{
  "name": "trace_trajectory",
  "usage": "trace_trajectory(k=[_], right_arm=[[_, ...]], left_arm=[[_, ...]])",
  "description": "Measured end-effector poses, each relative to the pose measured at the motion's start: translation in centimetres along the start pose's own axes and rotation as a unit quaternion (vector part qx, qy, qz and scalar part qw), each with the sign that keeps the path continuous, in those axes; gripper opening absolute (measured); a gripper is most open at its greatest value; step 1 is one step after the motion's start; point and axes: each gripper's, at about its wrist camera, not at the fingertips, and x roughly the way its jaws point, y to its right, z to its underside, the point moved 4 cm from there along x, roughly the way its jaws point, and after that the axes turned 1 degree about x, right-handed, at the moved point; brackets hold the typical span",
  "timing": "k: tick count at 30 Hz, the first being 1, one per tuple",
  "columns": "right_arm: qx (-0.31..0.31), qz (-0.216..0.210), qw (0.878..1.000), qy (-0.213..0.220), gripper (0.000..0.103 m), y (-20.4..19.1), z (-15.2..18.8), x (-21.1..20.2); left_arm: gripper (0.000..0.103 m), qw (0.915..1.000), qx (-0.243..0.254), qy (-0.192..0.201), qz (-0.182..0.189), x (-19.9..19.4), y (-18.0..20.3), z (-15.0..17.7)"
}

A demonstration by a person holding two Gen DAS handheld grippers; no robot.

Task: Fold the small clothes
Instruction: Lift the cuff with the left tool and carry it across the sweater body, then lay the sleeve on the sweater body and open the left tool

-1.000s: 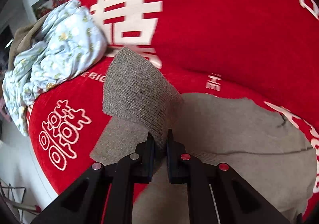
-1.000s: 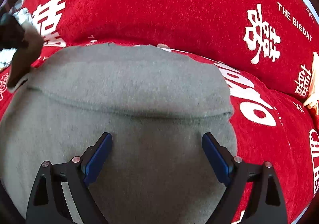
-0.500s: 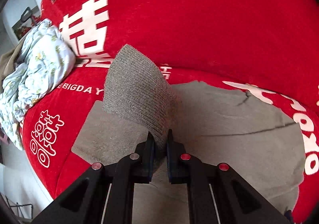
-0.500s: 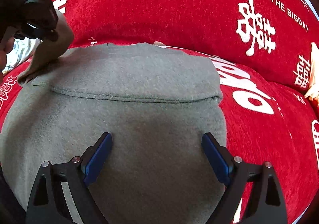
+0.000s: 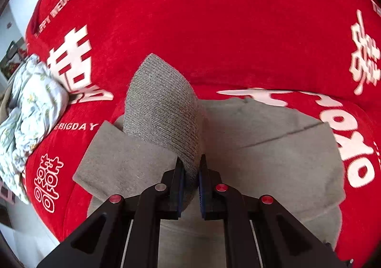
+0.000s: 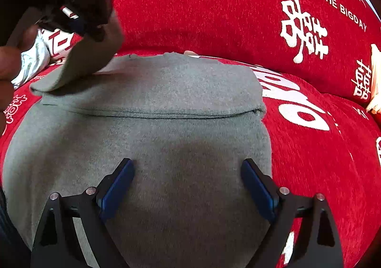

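Note:
A grey knit garment [image 5: 273,149] lies spread on a red cover, with one fold line across it [image 6: 166,115]. My left gripper [image 5: 190,170] is shut on the garment's ribbed sleeve end [image 5: 162,110] and holds it lifted over the garment's left side. In the right wrist view the left gripper [image 6: 81,15] shows at the upper left with the sleeve [image 6: 78,65] hanging from it. My right gripper [image 6: 187,179] is open, its fingers resting on or just above the garment's near part.
The red cover [image 5: 214,29] with white characters spans a seat and a raised back. A crumpled floral cloth [image 5: 28,106] lies at the left edge. A pale cloth [image 6: 376,82] shows at the far right.
My left gripper has carried the sleeve to the right, over the garment body. The right gripper has stayed open in place.

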Motion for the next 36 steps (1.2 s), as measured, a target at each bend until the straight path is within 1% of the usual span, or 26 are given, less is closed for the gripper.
trace_trajectory(k=[12, 19, 23, 25, 32, 34, 36], right_arm=[[-0.002, -0.013, 1.000, 0.006, 0.093, -0.2, 0.8, -0.7], [0.000, -0.016, 1.000, 0.012, 0.093, -0.1, 1.0, -0.7], [0.001, -0.020, 1.000, 0.015, 0.094, 0.0, 1.1, -0.7], [0.001, -0.026, 1.000, 0.015, 0.098, -0.1, 1.1, -0.6], [-0.005, -0.026, 1.000, 0.017, 0.099, -0.2, 1.1, -0.5], [-0.007, -0.024, 1.000, 0.017, 0.100, -0.2, 1.1, -0.5], [-0.006, -0.026, 0.999, 0.018, 0.100, -0.3, 1.1, -0.5]], left_arm=[[0.011, 0.9980, 0.053, -0.001, 0.035, -1.0, 5.2, -0.2], [0.011, 0.9953, 0.083, -0.021, 0.045, 0.0, 7.8, 0.5], [0.011, 0.9923, 0.103, -0.030, 0.062, 0.4, 9.2, 0.9], [0.011, 0.9901, 0.118, -0.032, 0.070, 0.5, 10.1, 1.2], [0.011, 0.9830, 0.160, -0.041, 0.081, 1.3, 12.3, 2.2], [0.011, 0.9809, 0.164, -0.046, 0.094, 1.6, 12.6, 2.3], [0.012, 0.9774, 0.165, -0.058, 0.120, 1.9, 12.7, 2.5]])
